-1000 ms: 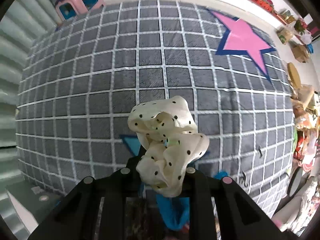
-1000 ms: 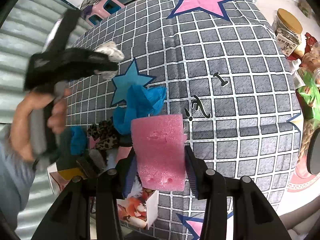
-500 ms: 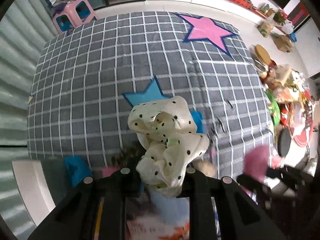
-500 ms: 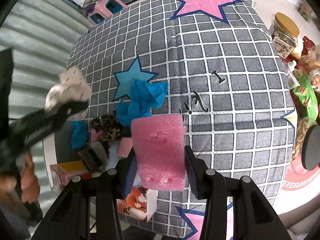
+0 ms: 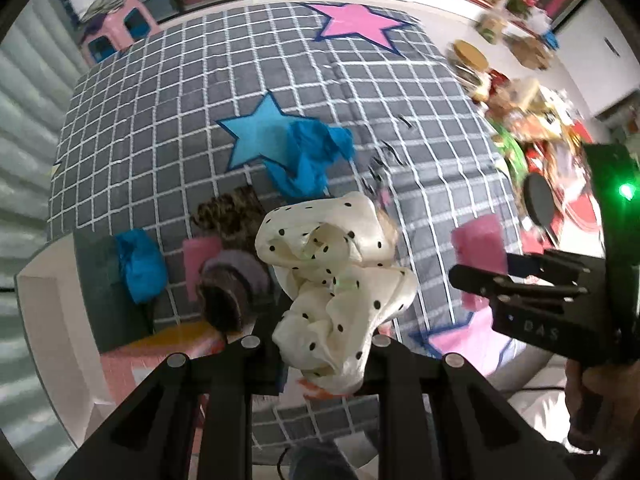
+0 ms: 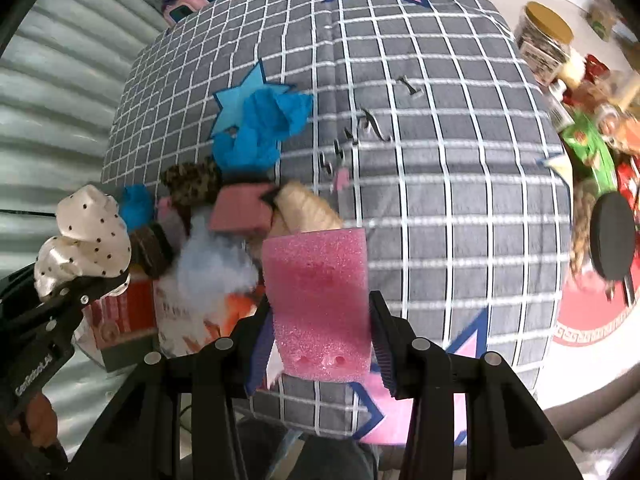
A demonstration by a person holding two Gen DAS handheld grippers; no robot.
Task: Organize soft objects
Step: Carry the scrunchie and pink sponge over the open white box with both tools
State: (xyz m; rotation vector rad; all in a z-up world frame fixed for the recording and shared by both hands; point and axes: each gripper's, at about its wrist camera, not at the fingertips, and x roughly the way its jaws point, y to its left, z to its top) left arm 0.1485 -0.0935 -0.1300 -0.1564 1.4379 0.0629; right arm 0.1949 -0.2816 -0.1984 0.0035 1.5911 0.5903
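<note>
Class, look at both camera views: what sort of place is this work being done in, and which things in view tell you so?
Probably a room in a home, perhaps a bedroom: a bed-like surface under a grey checked quilt with stars, a pink plastic stool beside it, and snack packets and jars cluttering the floor.

Both wrist views downward, shared quilt [image 5: 168, 128]

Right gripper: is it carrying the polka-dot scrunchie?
No, the right gripper is shut on a pink foam block; the cream polka-dot scrunchie sits in the left gripper.
</note>
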